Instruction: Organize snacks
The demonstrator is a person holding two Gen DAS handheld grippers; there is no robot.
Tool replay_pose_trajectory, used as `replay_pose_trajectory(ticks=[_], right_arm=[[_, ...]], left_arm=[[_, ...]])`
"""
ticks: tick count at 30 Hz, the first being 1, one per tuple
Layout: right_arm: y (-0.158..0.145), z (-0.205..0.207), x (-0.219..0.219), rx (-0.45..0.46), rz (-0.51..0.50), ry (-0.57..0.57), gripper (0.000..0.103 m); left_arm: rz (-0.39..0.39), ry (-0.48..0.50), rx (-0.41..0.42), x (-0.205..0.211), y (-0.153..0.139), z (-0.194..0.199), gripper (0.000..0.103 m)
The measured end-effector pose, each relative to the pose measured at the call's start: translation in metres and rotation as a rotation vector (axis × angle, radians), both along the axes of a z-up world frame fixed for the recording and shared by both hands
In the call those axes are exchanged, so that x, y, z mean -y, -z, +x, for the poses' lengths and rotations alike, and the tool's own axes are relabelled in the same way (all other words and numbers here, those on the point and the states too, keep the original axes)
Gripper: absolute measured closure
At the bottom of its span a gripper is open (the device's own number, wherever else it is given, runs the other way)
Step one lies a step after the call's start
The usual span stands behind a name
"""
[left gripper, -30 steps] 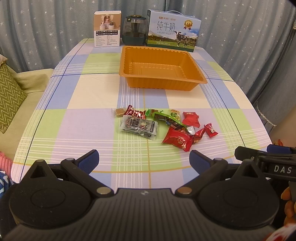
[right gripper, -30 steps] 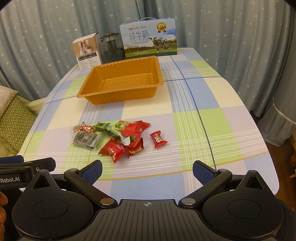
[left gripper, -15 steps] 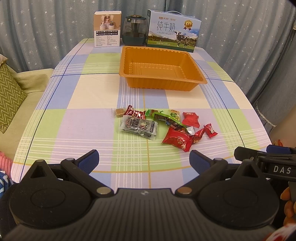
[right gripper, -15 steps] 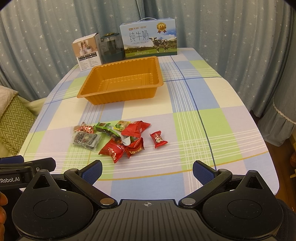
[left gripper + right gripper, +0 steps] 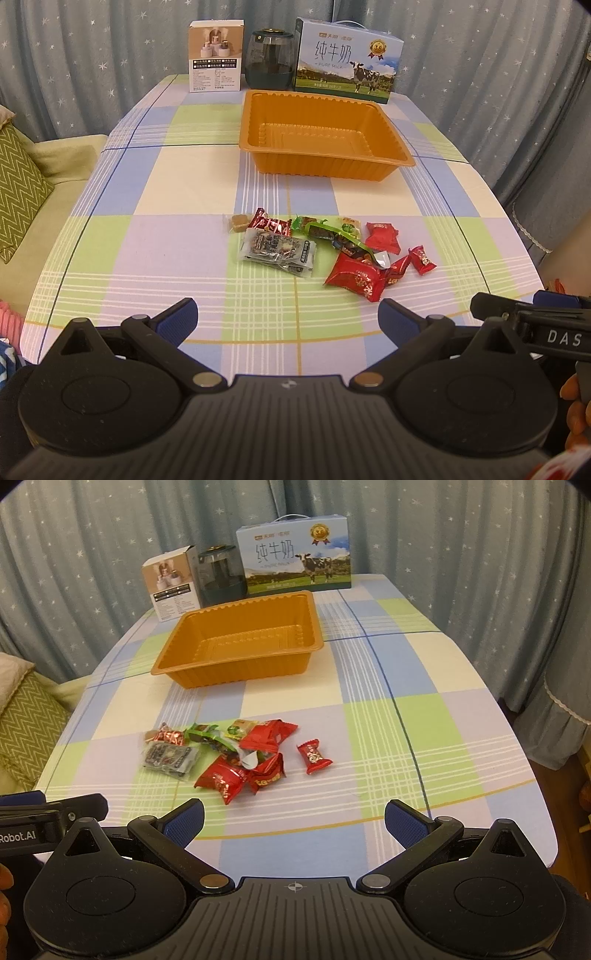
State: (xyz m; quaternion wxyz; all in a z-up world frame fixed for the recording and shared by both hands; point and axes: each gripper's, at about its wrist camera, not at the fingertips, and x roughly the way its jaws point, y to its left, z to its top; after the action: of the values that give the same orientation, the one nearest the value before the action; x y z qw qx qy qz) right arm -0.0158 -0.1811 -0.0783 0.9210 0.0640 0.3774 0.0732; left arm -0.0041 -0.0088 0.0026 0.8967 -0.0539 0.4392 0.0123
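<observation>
Several wrapped snacks lie in a loose pile (image 5: 325,247) (image 5: 229,753) mid-table: a grey packet (image 5: 277,251), red packets (image 5: 356,277), green wrappers (image 5: 332,230) and one small red candy (image 5: 314,757) a little apart. An orange plastic tray (image 5: 321,158) (image 5: 240,664) stands beyond them with nothing in it. My left gripper (image 5: 290,319) hangs open near the front edge, short of the pile, holding nothing. My right gripper (image 5: 293,818) is open too, also short of the pile. Each gripper shows at the other view's edge.
At the far end stand a small white box (image 5: 216,61), a dark jar (image 5: 271,62) and a blue milk carton (image 5: 347,61). A sofa with a zigzag cushion (image 5: 18,192) lies left of the table. Curtains hang behind.
</observation>
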Motion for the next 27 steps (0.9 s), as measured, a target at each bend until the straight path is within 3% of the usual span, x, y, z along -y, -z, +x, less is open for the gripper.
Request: replay_pose_trajectory(ticks=[19,22,27], right_arm=[[0.040,0.041,0.014,0.031,0.021,0.051,0.001],[0.051,0.054,0.016,0.028,0.022,0.041,0.020],[0.068,0.077,0.015,0.041,-0.023,-0.008,0.030]], left_arm=[[-0.078,-0.029,-0.061,-0.021,0.045,0.039,0.000],[-0.084,-0.032,-0.062,-0.021,0.054,0.046,0.000],[-0.083,-0.039,-0.063,-0.021,0.068,0.057,0.000]])
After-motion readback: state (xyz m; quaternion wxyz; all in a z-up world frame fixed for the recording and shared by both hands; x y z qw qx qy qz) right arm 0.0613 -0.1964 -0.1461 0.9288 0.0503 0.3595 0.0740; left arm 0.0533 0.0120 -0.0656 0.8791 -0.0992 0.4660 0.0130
